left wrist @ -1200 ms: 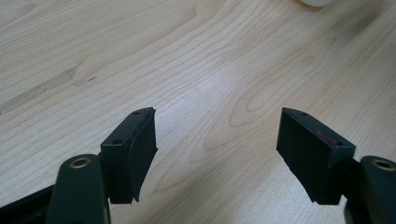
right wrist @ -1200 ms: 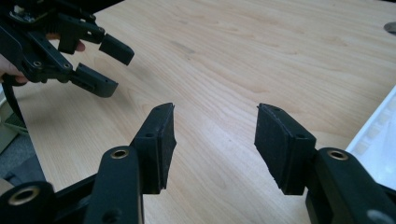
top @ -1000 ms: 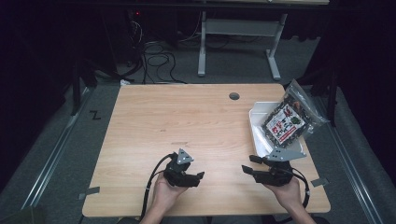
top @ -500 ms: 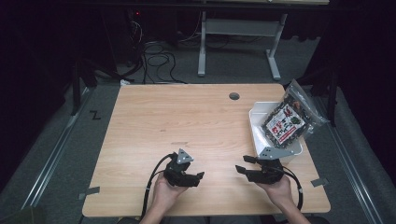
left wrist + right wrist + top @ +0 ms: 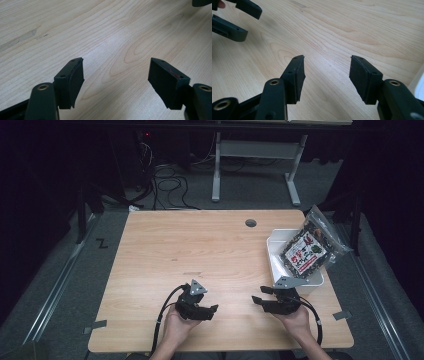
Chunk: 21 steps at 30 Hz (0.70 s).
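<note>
**Both hand-held grippers empty over the table**

We hold the left hand-held gripper (image 5: 214, 309) low over the pale wooden table (image 5: 200, 250), jaws apart with nothing between them. The right hand-held gripper (image 5: 256, 295) likewise gapes empty, just beside the white plastic bin (image 5: 274, 251), where the clear snack bag with a red-and-white label (image 5: 306, 249) lies tilted.

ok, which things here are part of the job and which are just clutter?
In play:
- snack bag, lying across the white bin
- right gripper, jaws open, empty
- left gripper, jaws open, empty

Just there:
- table with its cable hole
- floor cables
</note>
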Available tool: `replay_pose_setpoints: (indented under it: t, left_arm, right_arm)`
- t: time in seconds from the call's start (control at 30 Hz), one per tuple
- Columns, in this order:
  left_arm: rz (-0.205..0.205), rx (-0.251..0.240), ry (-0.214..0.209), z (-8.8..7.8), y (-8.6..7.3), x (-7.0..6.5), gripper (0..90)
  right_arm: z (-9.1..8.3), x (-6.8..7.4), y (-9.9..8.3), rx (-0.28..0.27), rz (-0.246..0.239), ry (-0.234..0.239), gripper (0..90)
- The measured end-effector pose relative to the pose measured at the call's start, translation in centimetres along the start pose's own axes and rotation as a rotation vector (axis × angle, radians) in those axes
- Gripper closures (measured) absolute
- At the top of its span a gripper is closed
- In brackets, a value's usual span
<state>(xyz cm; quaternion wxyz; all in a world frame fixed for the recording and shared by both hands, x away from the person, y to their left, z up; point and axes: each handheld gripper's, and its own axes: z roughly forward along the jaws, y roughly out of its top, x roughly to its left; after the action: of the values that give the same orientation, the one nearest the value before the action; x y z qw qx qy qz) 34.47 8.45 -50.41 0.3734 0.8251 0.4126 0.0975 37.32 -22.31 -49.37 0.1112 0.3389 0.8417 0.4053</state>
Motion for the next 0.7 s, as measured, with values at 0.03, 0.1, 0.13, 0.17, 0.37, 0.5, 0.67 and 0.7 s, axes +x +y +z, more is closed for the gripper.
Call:
replay_pose_setpoints:
  t: [0.03,0.1,0.13,0.17,0.37,0.5,0.67,0.7]
  left_arm:
    - [-0.005,-0.002,-0.001,0.0,0.0,0.0,29.1]
    - [-0.005,0.001,0.0,0.1,0.0,0.0,29.1]
    - [-0.001,0.006,0.0,0.1,0.0,0.0,29.1]
    - [-0.003,0.007,0.001,0.1,0.0,0.1,29.1]
    - [-0.008,0.019,0.002,0.3,-0.1,0.1,29.1]
    - [-0.007,0.031,0.01,0.4,-0.2,0.3,29.1]
    - [-0.012,0.05,0.015,0.6,-0.3,0.5,29.0]
    - [-0.014,0.053,0.016,0.7,-0.3,0.5,29.0]
  right_arm:
    - [0.0,0.0,0.0,0.005,0.0,-0.001,47.0]
    - [0.2,-0.1,0.0,0.01,-0.006,-0.011,47.0]
    - [0.3,-0.1,0.0,0.009,0.001,-0.011,47.0]
    - [0.3,-0.2,-0.1,0.007,0.001,-0.012,47.0]
    - [0.8,-0.3,-0.3,0.021,-0.001,-0.016,47.1]
    - [1.1,-0.3,-0.5,0.028,-0.004,-0.017,47.1]
    - [1.4,-0.1,-0.8,0.041,-0.032,-0.033,47.1]
    - [1.5,-0.1,-0.8,0.043,-0.036,-0.04,47.1]
